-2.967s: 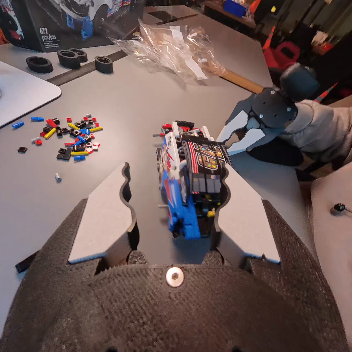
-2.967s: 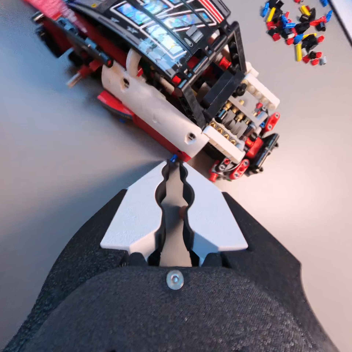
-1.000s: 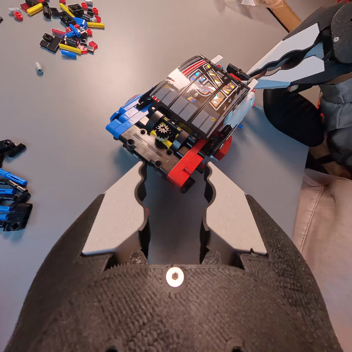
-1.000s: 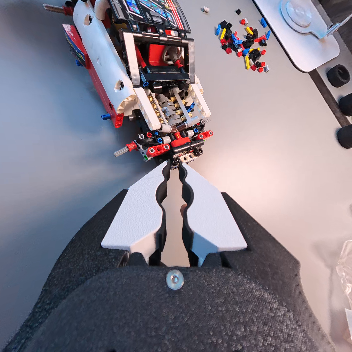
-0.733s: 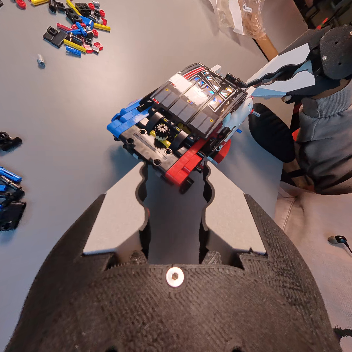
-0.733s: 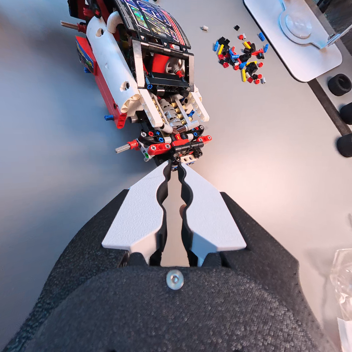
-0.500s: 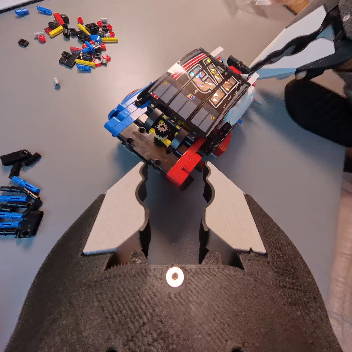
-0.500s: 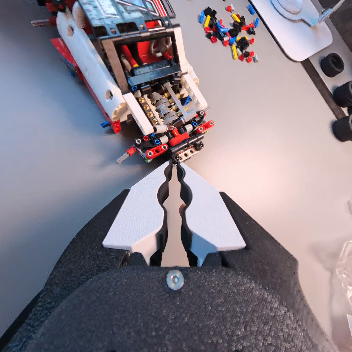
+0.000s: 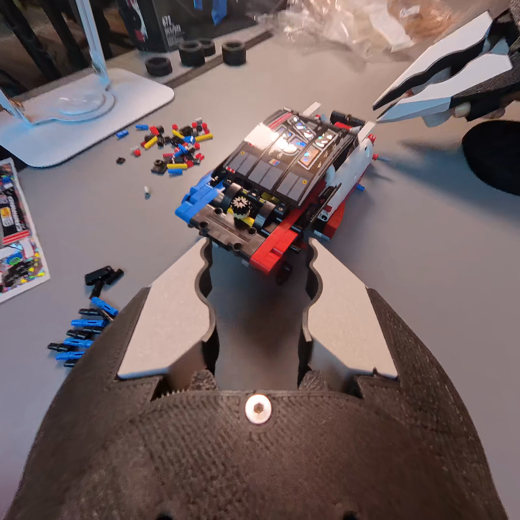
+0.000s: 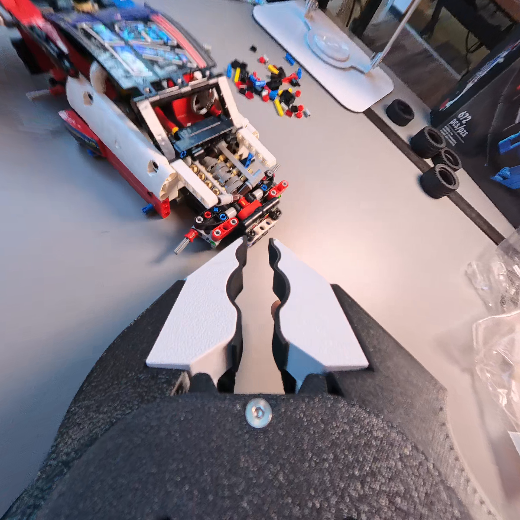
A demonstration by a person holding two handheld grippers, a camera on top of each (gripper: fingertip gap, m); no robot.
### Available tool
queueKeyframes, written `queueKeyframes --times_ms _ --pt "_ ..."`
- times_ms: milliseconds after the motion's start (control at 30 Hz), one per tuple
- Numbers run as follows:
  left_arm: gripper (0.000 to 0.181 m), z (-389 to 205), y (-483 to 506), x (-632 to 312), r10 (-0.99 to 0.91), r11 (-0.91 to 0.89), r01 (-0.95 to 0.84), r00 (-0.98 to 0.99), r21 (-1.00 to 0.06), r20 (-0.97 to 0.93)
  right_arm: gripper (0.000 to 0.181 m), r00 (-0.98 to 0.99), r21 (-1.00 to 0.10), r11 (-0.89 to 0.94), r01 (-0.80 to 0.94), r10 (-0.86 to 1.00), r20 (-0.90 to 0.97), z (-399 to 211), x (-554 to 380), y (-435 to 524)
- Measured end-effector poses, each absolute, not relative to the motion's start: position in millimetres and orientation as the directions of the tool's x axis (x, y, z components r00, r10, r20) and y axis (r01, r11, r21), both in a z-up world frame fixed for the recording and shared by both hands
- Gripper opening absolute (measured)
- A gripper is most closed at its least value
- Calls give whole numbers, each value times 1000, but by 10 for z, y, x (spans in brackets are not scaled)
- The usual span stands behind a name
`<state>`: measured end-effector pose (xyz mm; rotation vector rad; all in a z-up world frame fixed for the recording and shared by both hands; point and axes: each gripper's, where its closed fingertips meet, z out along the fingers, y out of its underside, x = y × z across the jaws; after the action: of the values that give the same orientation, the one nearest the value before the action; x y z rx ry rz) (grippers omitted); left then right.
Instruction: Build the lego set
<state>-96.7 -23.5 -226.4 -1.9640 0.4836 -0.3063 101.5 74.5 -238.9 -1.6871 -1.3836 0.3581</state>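
Car body [image 9: 284, 180] largely assembled, sat wheelless on grey table [image 9: 394, 267], between both grippers. Tyres [image 10: 439, 180], loose small pieces [image 9: 174, 149] and pins [image 9: 84, 332] left unfitted. Left gripper [image 9: 259, 244] spread wide, empty; right gripper [image 10: 257, 242] slightly parted, empty. Cluttered workshop behind, judging by box [image 10: 478, 112] and plastic bags [image 9: 337, 22].

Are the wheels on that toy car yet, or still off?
Off. The four black tyres lie loose by the box, apart from the car, which sits flat on the grey table.
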Motion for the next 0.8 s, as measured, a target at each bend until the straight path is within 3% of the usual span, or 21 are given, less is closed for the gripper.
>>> queueKeyframes --times_ms 33,133,233,500,700,800 --pt "66 -2131 -226 -1033 -444 -307 -179 895 -935 -26 14 345 -802 24 596 895 283 -2312 1006 757" --pt "69 -1663 -217 -1318 -311 -49 -156 941 -987 -134 20 387 -901 24 432 898 209 -2012 913 820" --pt "69 -1427 -259 -1479 -222 74 -125 965 -989 -138 25 423 -961 19 277 895 140 -1740 793 918" --pt "69 -1447 -239 -1618 -162 77 -62 984 -995 -74 28 429 -988 138 67 890 154 -980 159 1335" --pt "61 -1545 -204 -1695 -149 44 -41 988 -998 -47 2 426 -966 257 41 869 249 -225 -733 1919" --pt "58 -1556 -203 -1710 -139 46 -51 989 -998 -57 0 435 -958 283 39 859 271 104 -1174 2278"
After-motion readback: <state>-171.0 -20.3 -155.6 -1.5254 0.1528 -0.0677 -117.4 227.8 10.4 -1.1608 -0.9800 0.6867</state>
